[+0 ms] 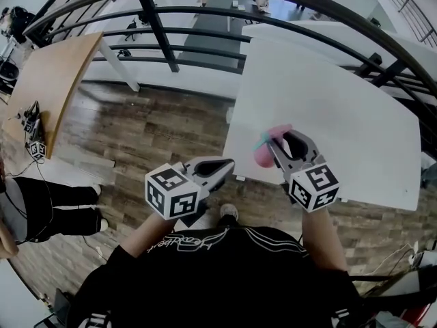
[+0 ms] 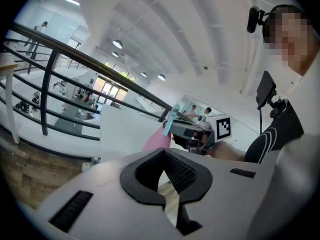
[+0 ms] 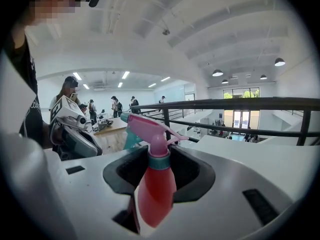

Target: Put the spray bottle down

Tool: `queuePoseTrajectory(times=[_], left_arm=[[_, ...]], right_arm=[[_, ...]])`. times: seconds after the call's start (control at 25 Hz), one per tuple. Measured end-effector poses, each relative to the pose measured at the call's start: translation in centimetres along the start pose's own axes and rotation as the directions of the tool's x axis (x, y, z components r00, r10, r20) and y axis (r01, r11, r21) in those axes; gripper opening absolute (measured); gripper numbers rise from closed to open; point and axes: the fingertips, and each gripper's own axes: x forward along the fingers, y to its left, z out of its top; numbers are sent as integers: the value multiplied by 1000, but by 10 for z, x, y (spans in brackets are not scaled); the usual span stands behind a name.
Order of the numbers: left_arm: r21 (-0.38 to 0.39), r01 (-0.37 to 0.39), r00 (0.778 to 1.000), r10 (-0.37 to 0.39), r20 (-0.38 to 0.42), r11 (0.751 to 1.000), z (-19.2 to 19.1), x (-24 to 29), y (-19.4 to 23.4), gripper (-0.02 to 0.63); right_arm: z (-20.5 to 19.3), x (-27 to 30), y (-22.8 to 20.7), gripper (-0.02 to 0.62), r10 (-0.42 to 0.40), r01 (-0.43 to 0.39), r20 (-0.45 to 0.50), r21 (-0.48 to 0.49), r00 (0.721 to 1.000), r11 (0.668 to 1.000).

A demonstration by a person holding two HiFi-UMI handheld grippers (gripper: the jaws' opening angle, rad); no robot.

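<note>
Carry step: R. tongs [image 1: 278, 144] clamp the pink spray bottle [image 1: 263, 153] above the white worktop [image 1: 341, 108] near its edge, L. tongs [image 1: 220, 167] narrow, empty — next: lower upright, then release.

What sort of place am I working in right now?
Probably a mezzanine in a large open lab or workshop: a black railing runs past the white table, and people stand around a wooden desk further off.
</note>
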Motion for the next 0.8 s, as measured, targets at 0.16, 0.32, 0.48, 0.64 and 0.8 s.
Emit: queuePoseTrajectory(times=[0.16,0.32,0.48,0.64,0.8], left_arm=[[-26,-5,1000,5,-6,1000,-2,5,11,8],[-55,-12,1000,11,-14,998,-9,4,21,8],[-88,-19,1000,18,-17,996,-16,4,29,8],[-115,-35,999,32,-25,993,-25,3,39,8],[-149,-41,999,37,-25,988,-32,1,44,8]], right_arm=[[-1,18,-11,144,-15,15,1,-51,1000,999],[-8,38,-17,144,-31,31,2,-107,1000,994],[-20,50,-28,144,-55,56,16,-98,998,994],[-29,56,-37,144,-96,99,40,-78,995,992],[-32,54,-43,144,-124,127,67,-40,990,991]])
